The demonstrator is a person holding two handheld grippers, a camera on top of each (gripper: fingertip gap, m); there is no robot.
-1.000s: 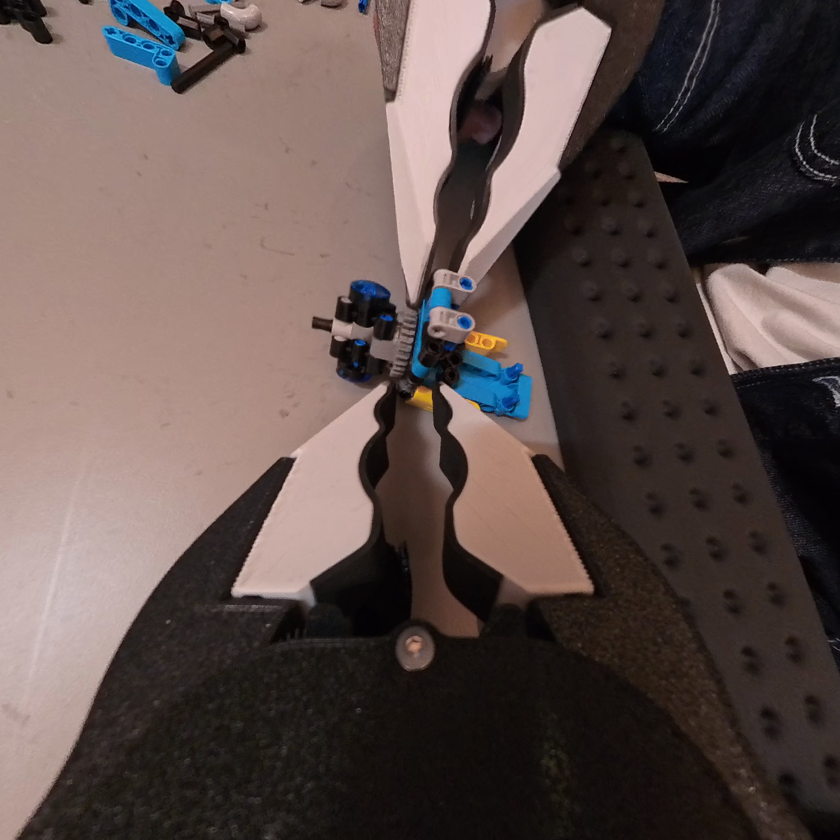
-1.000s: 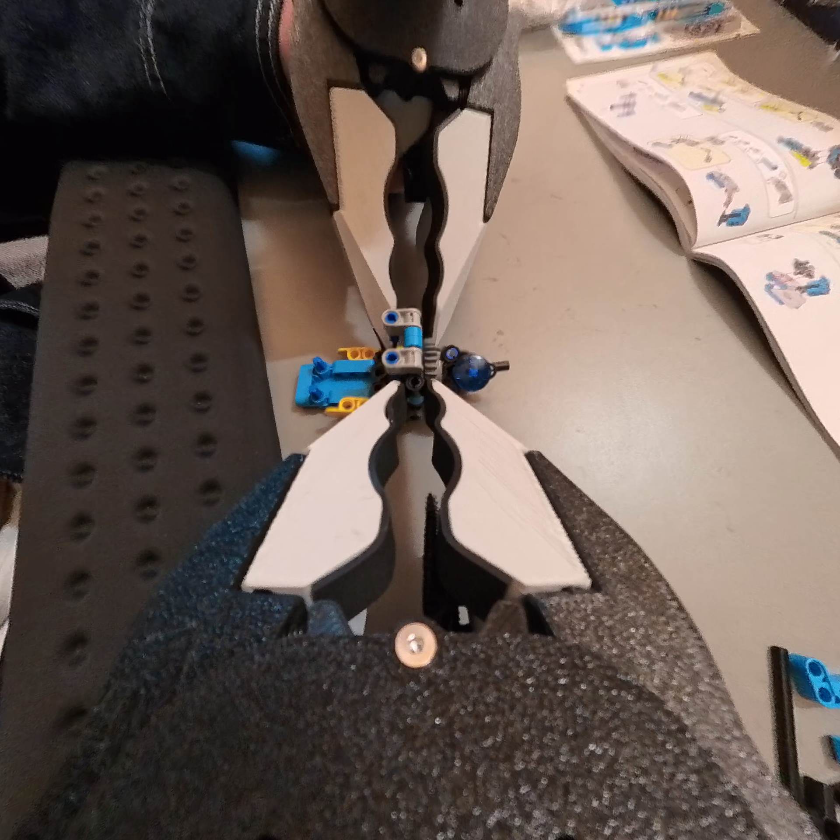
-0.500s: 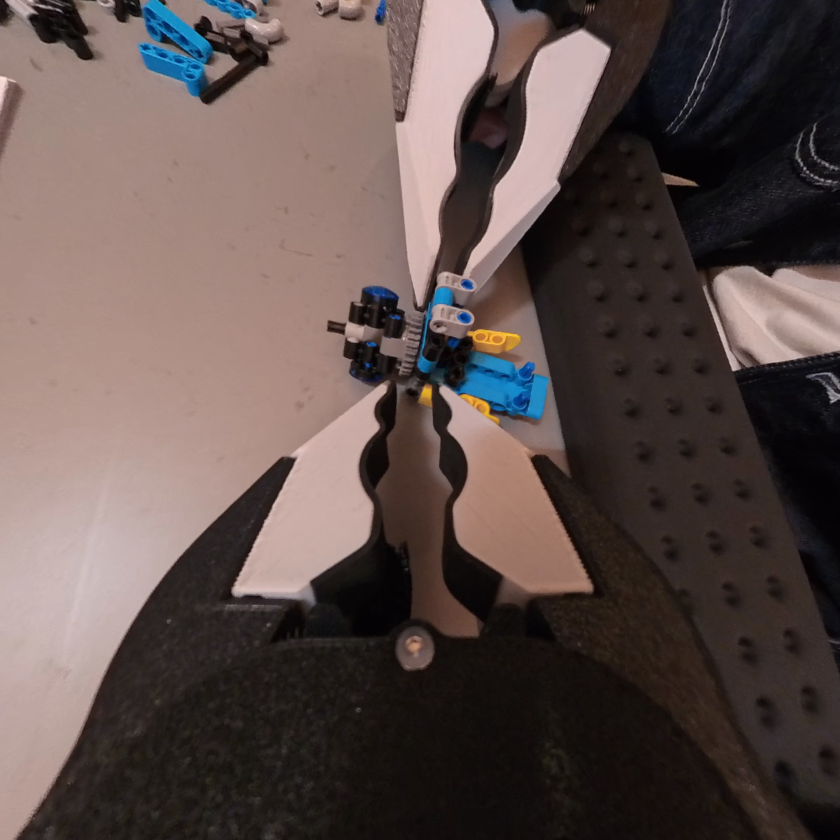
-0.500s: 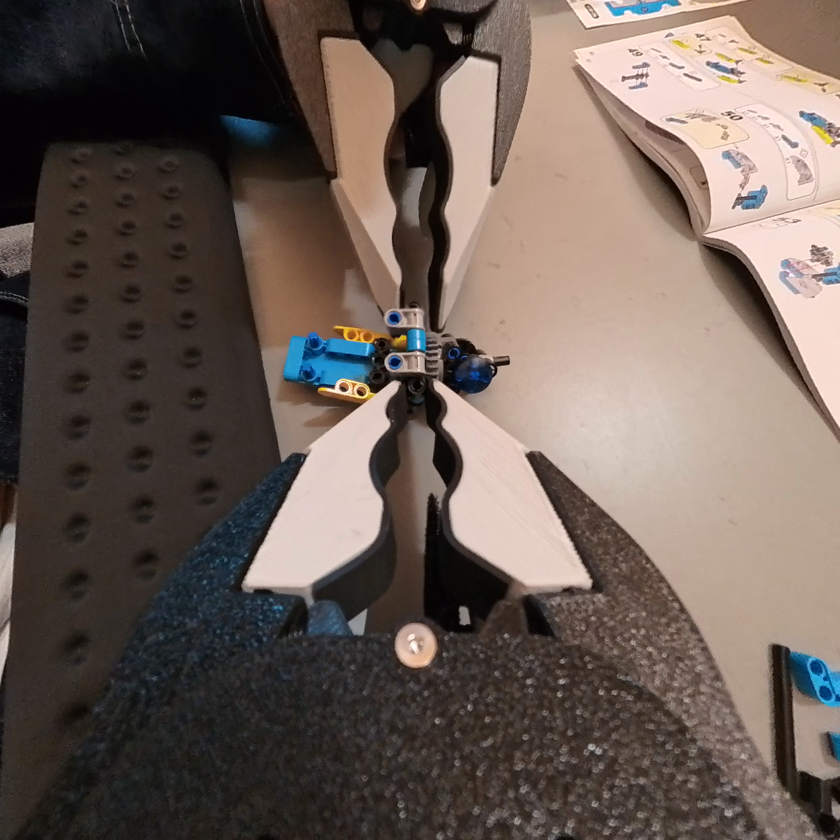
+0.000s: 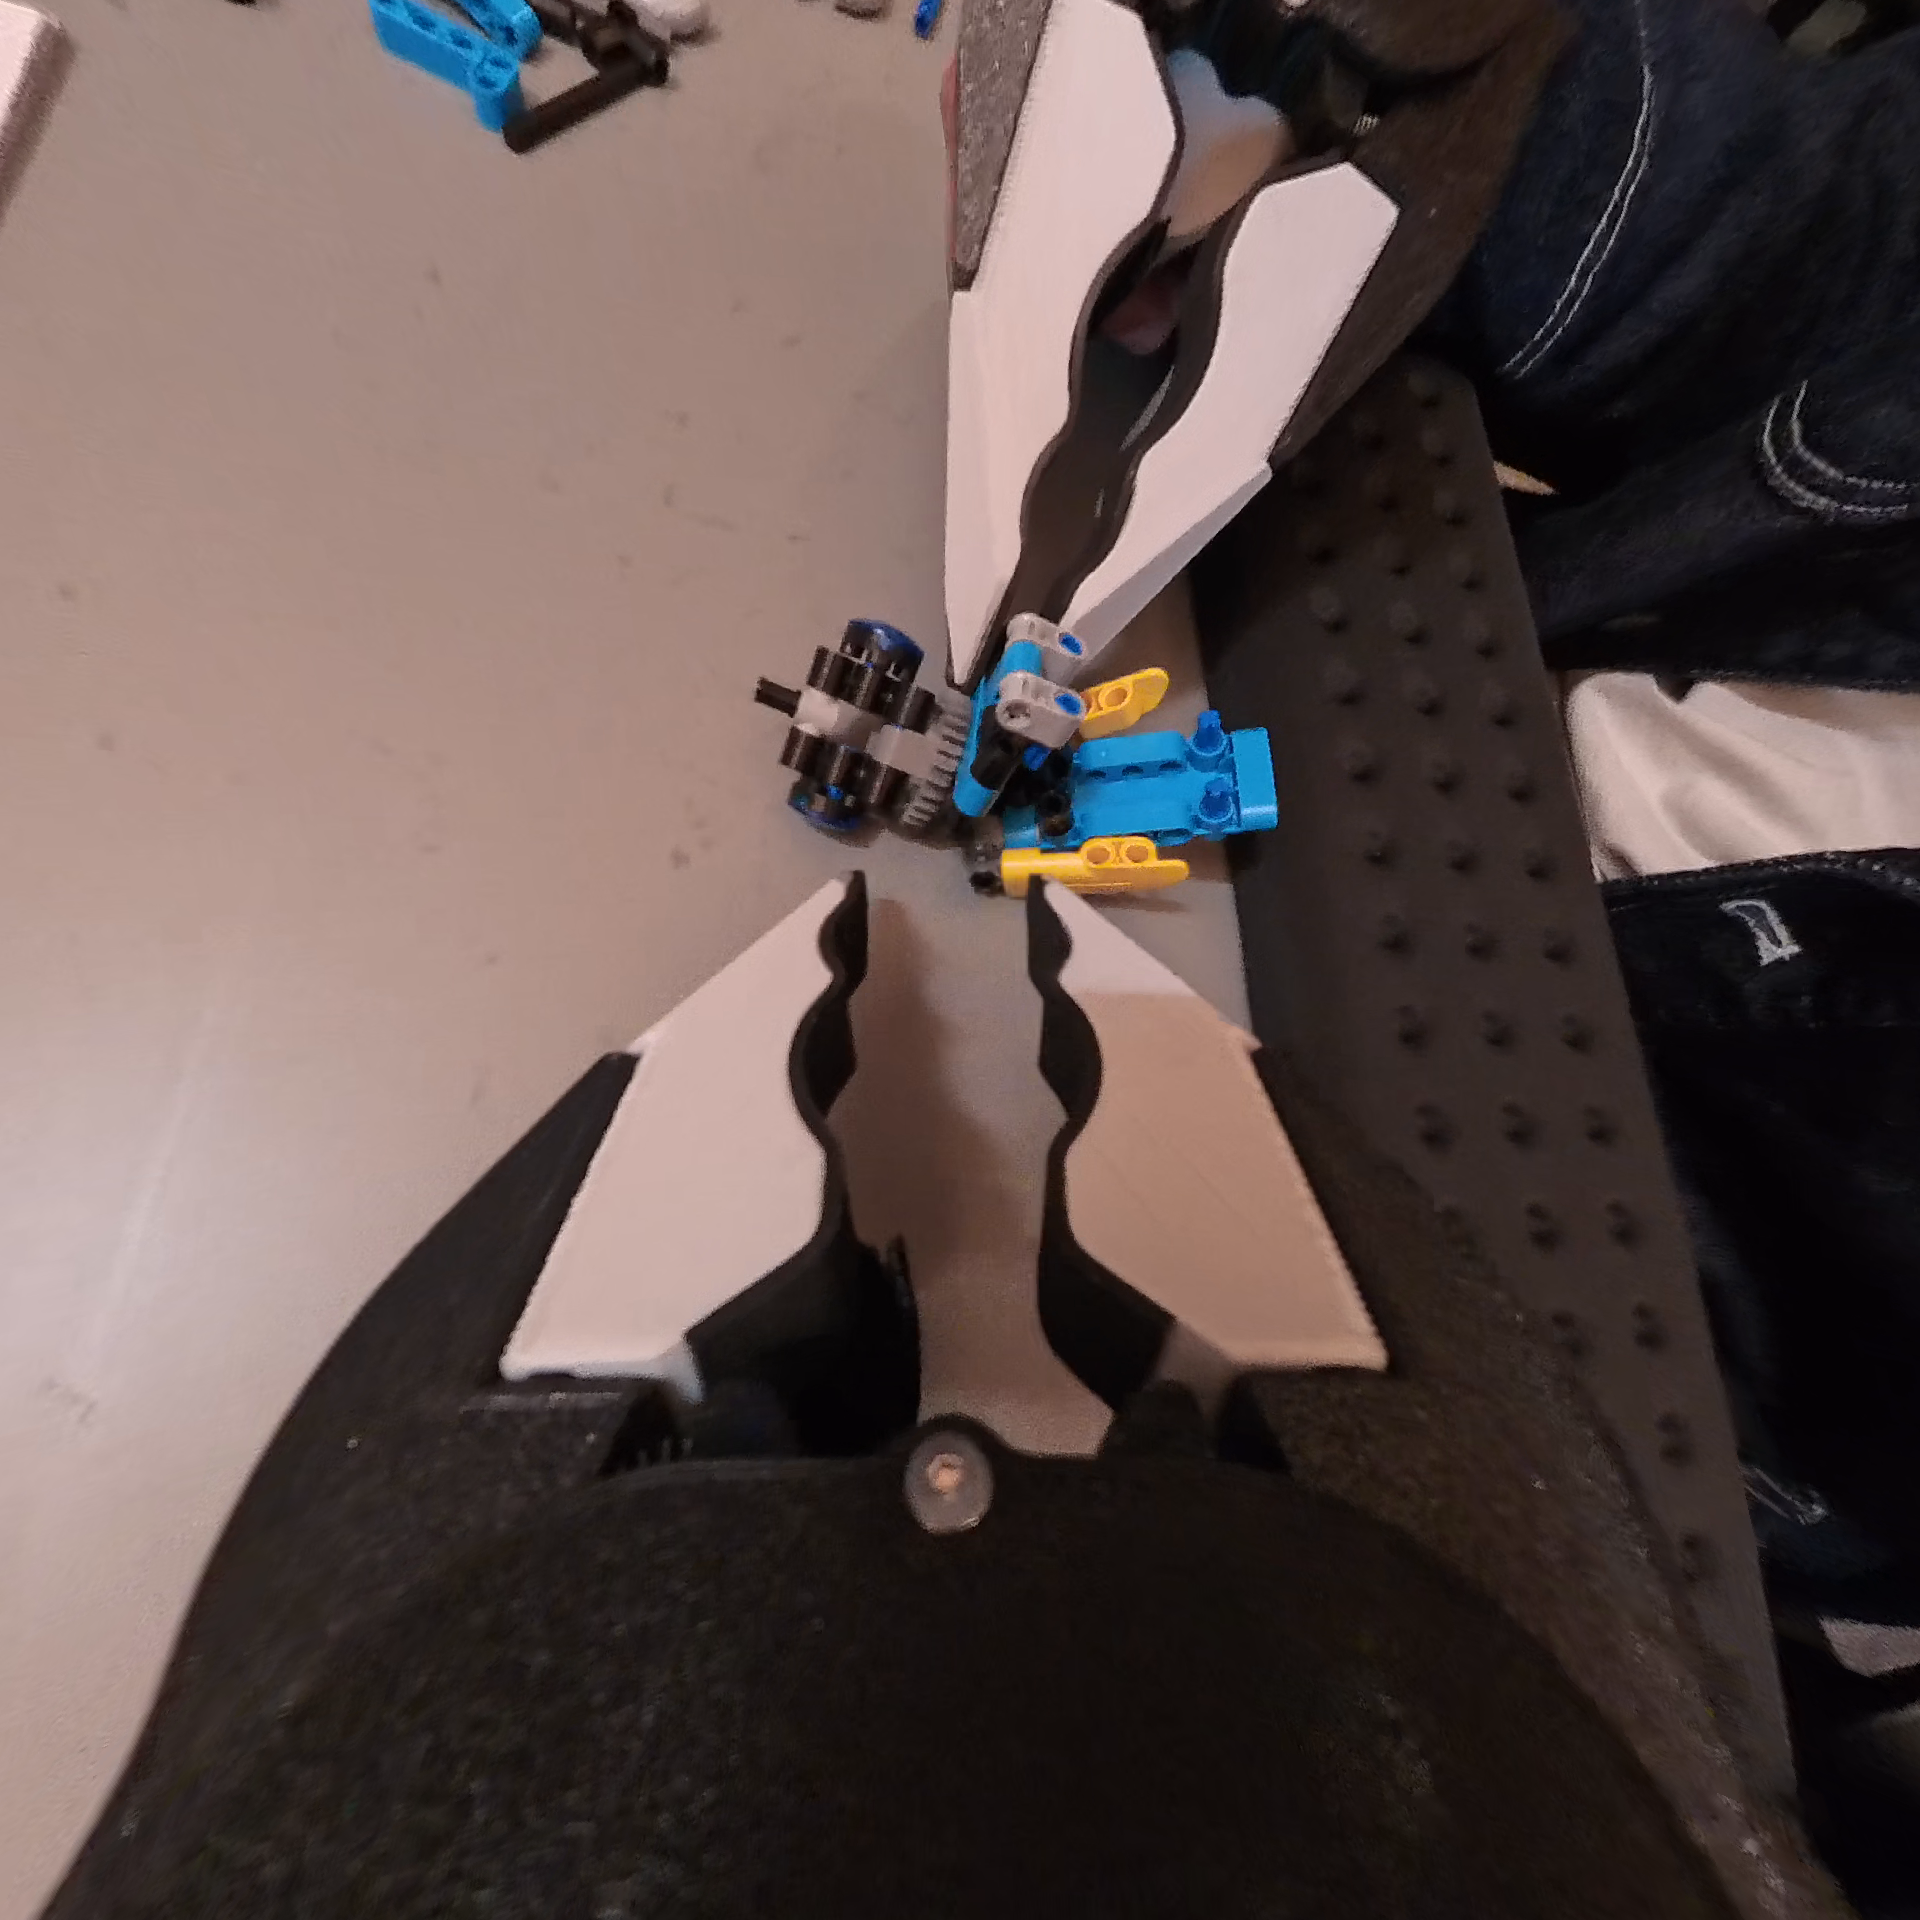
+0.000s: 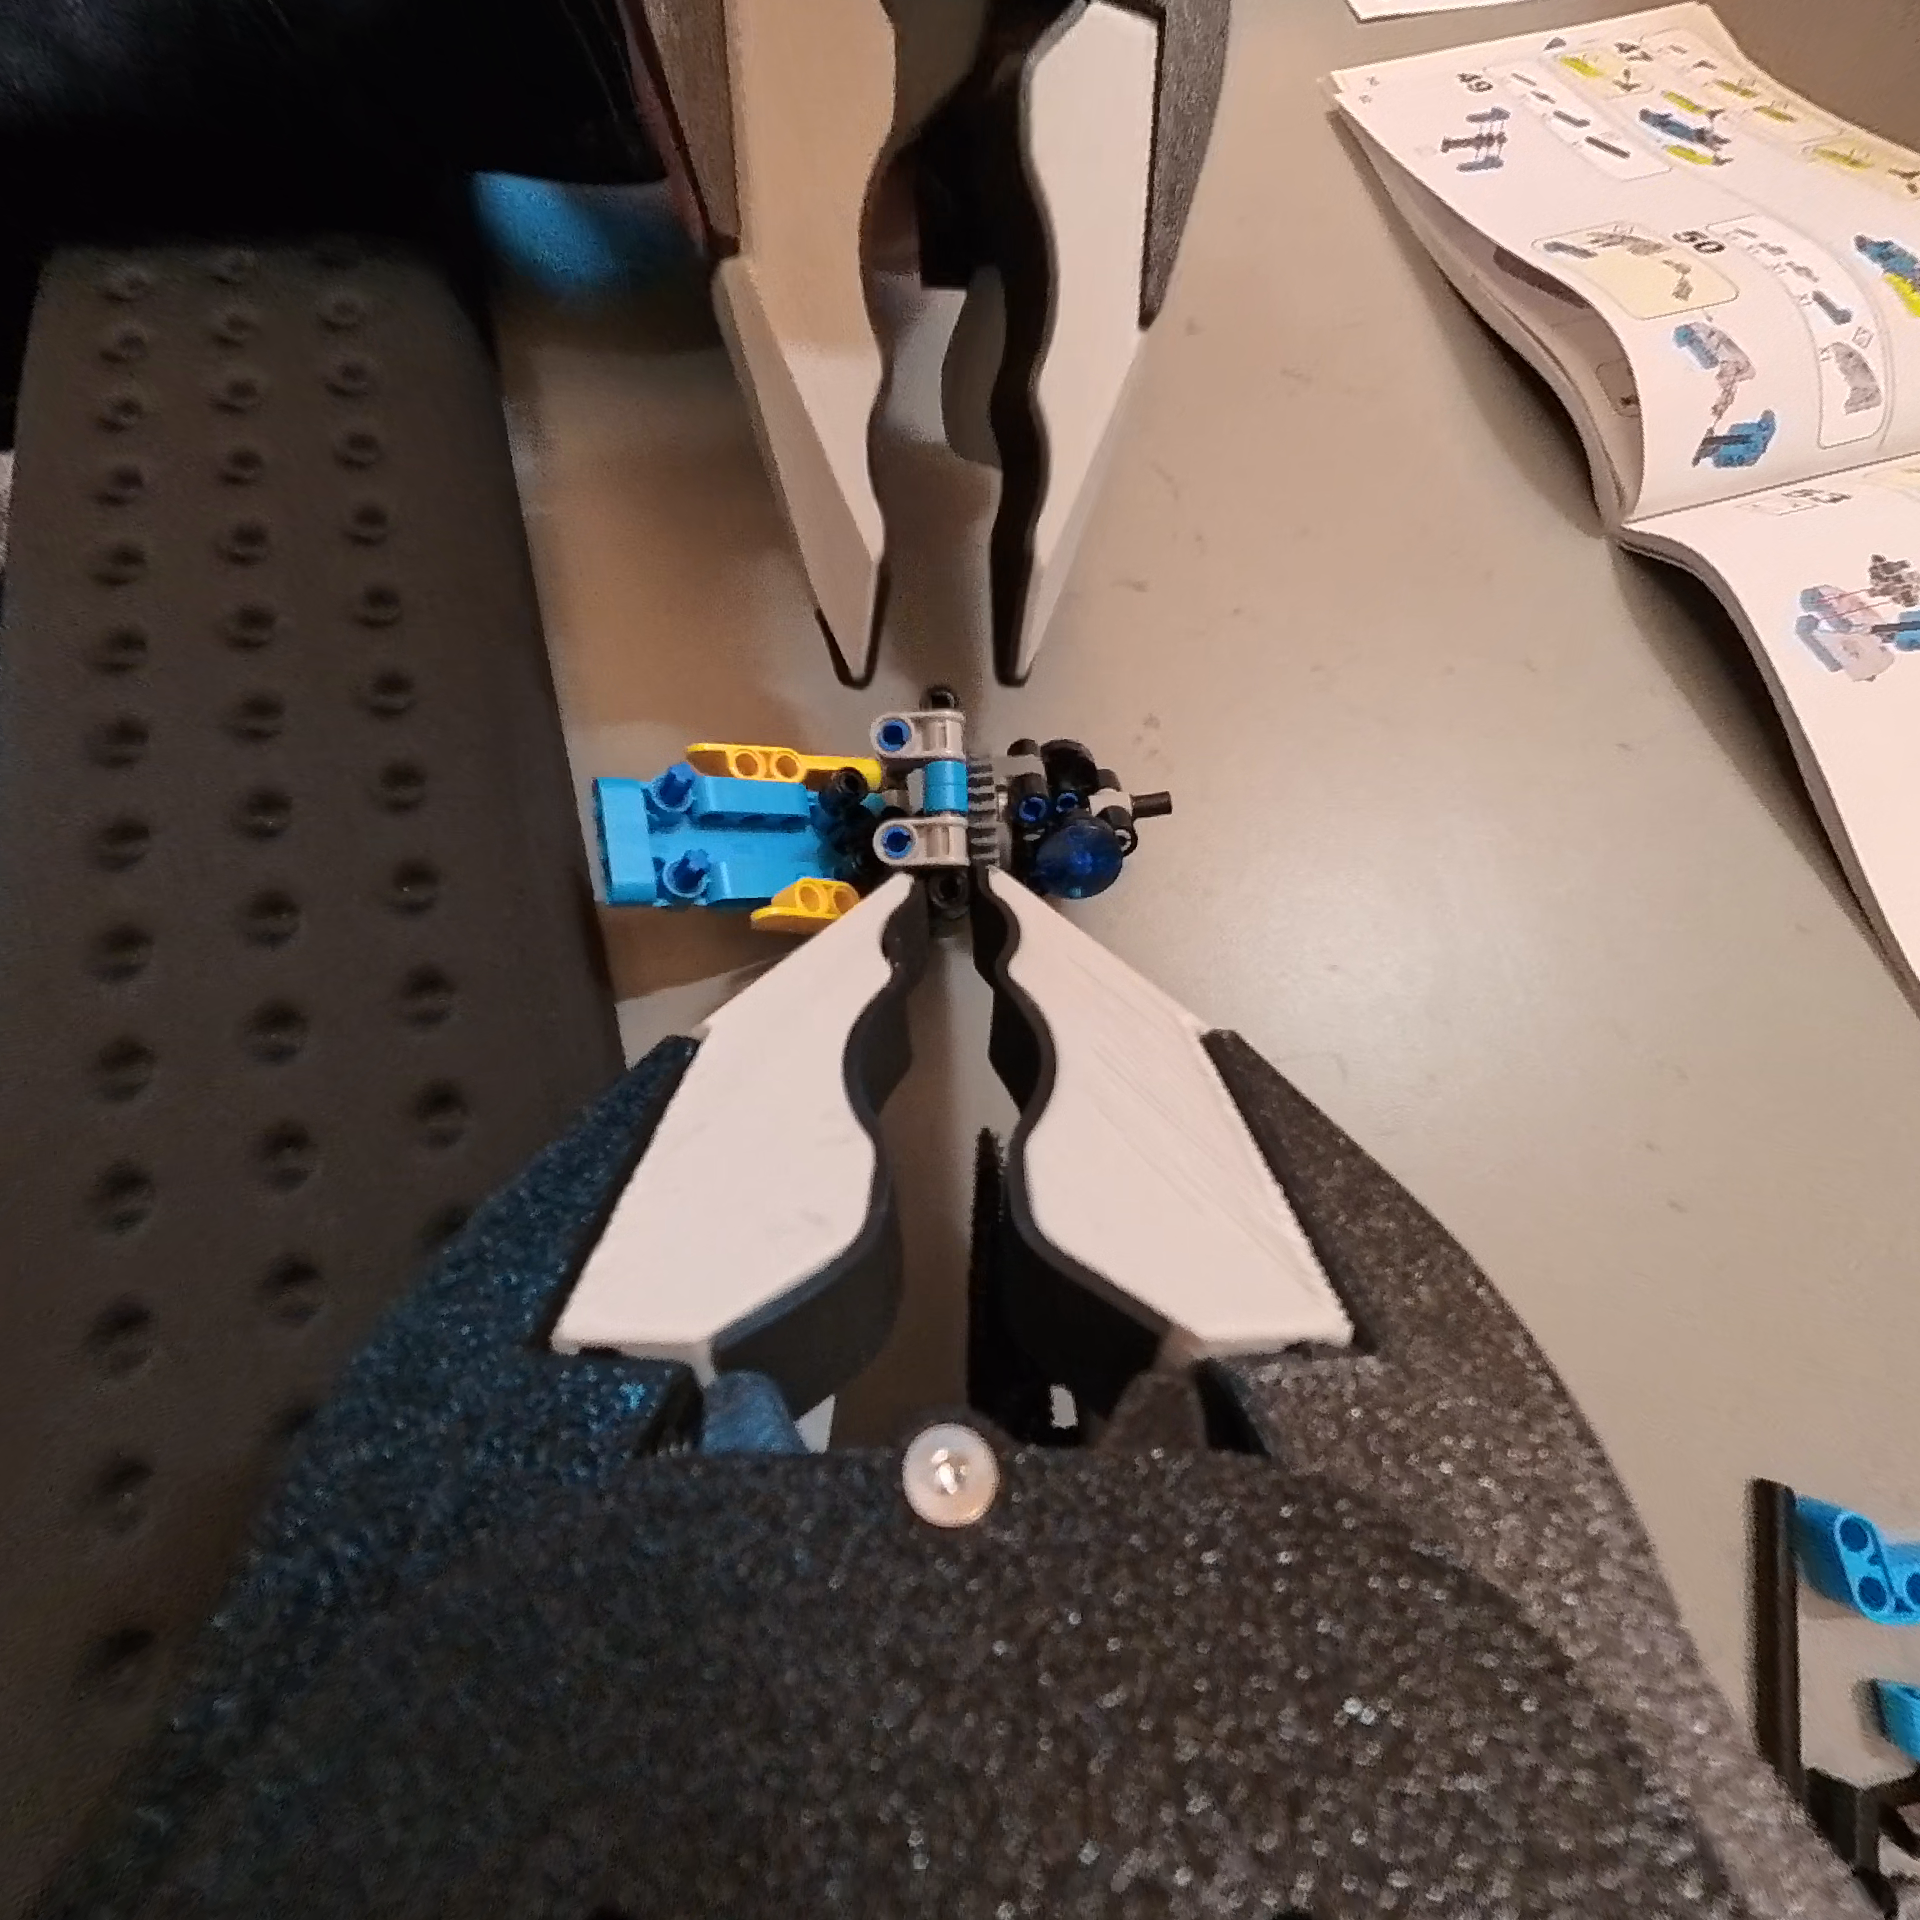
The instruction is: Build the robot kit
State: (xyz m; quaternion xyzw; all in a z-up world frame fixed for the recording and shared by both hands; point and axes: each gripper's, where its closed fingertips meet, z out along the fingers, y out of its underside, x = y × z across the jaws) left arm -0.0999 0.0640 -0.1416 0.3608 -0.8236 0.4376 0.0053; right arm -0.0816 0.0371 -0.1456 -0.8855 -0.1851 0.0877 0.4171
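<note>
1. since half a second ago the left gripper (image 5: 943, 894) has let go of the small brick model (image 5: 1023, 753) and drawn back; its fingers (image 5: 727, 1091) stand apart with nothing between them, tips just short of the model.
2. the brick model, blue, yellow, grey and black, lies on the grey worktop (image 5: 364, 623), just beside the dimpled black mat (image 5: 1455, 935).
3. the right gripper (image 6: 943, 902) has its fingers (image 6: 769, 1122) nearly together, pinching a black pin at the model's middle.
4. further right, an open instruction booklet (image 6: 1662, 312) lies on the worktop, with loose blue pieces (image 6: 1860, 1569) by the edge.
</note>
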